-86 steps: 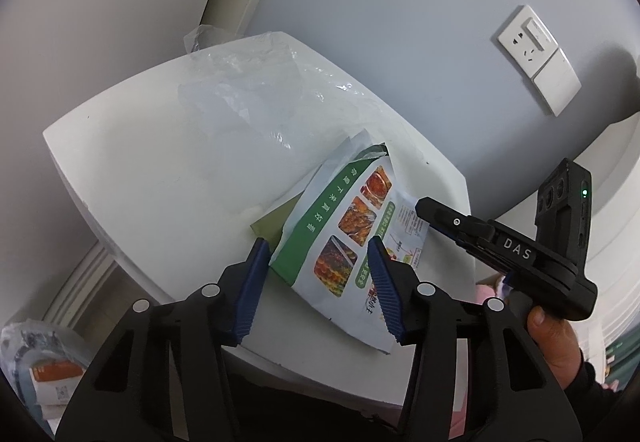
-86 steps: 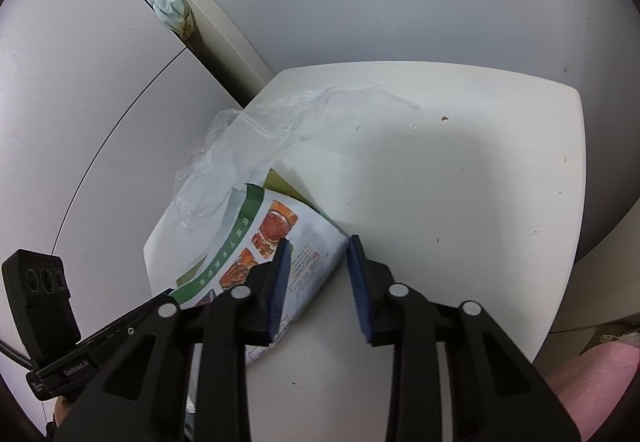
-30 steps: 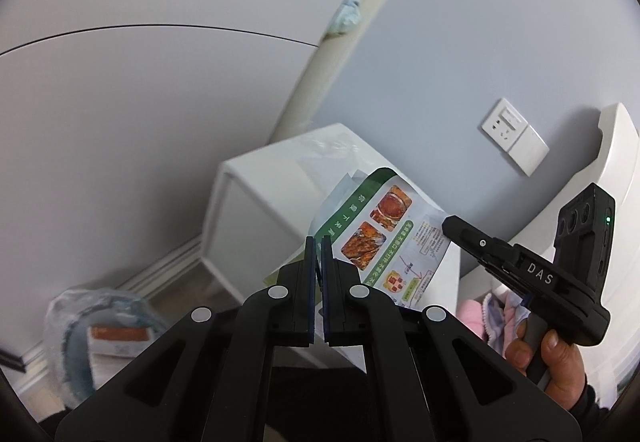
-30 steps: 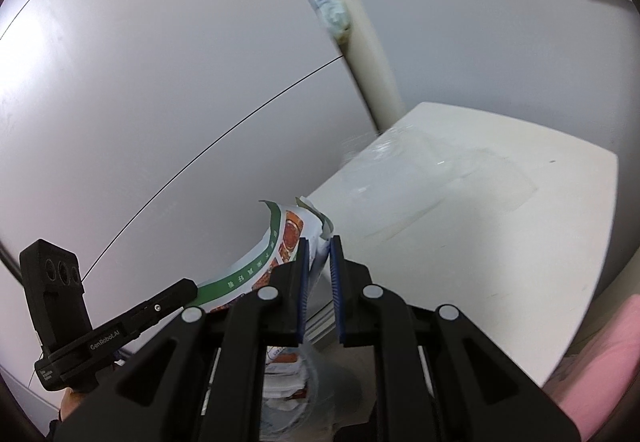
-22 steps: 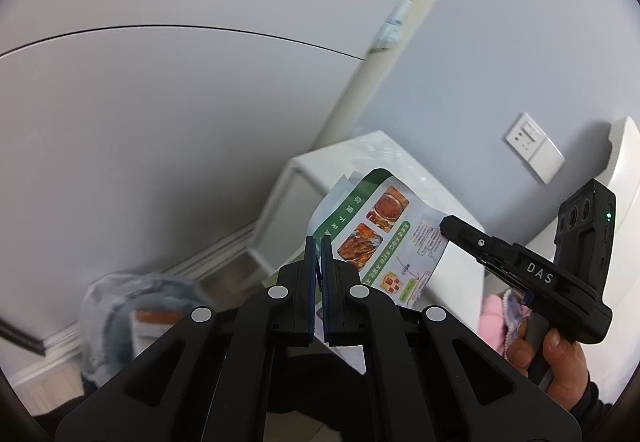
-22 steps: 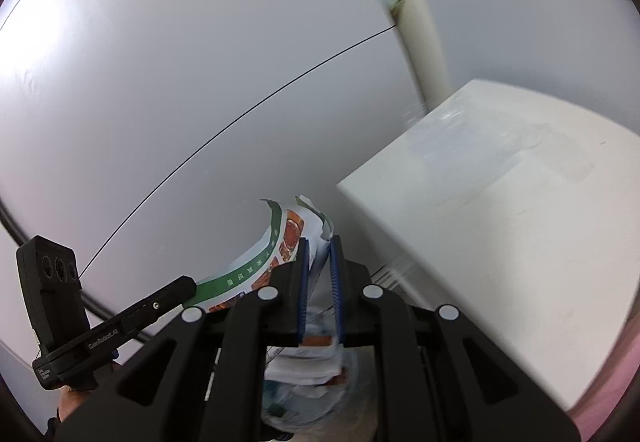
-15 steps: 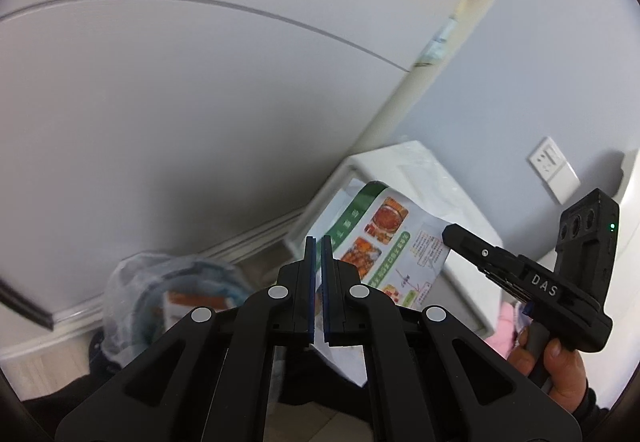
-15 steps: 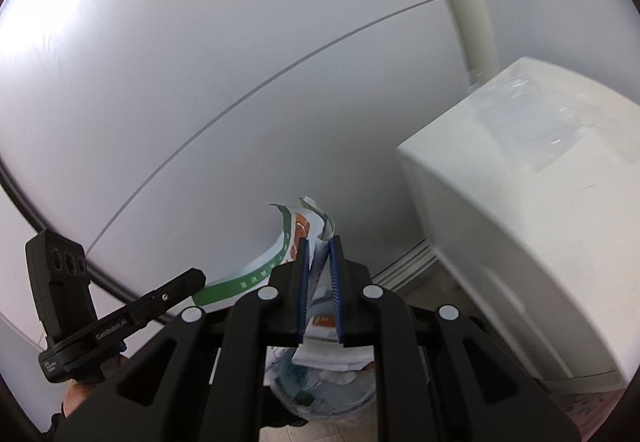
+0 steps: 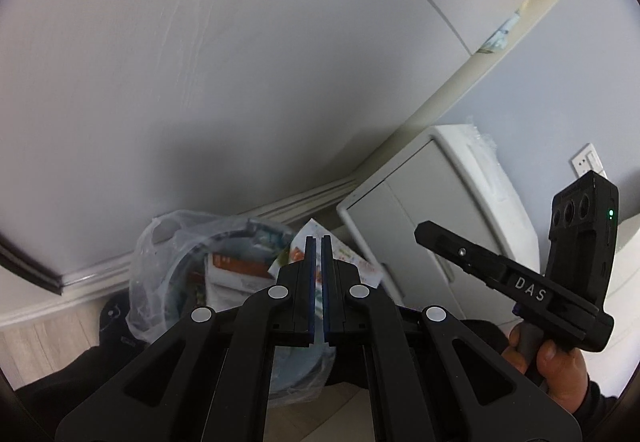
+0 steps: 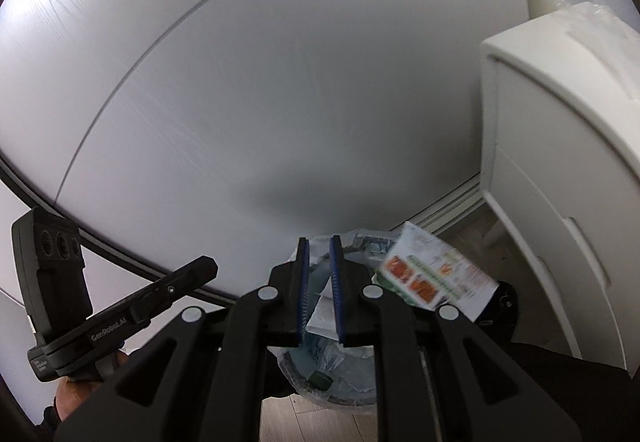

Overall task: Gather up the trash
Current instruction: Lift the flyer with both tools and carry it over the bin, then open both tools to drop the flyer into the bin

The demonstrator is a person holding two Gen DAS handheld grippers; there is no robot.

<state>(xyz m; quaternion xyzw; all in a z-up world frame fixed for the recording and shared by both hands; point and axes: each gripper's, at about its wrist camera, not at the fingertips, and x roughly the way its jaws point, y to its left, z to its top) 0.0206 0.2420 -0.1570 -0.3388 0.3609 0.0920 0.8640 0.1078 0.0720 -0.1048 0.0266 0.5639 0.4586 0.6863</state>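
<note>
**Food packet over the bin, plastic wrap left on the cabinet**

At the lower left of the left wrist view sits the bin (image 9: 208, 282), lined with a clear bag and already holding paper and cartons. At lower centre, the left gripper (image 9: 318, 242) has its jaws pressed nearly together on an edge of the printed food packet (image 9: 360, 262), which hangs just above the bin's mouth. In the right wrist view, the right gripper (image 10: 319, 242) at lower centre shows a narrow gap and holds nothing; the packet, blurred, lies to its right. At far right, the white cabinet (image 10: 560, 122) carries clear plastic wrap (image 10: 612, 18) on top. Judged so: the drop is nearly done, the wrap remains.
</note>
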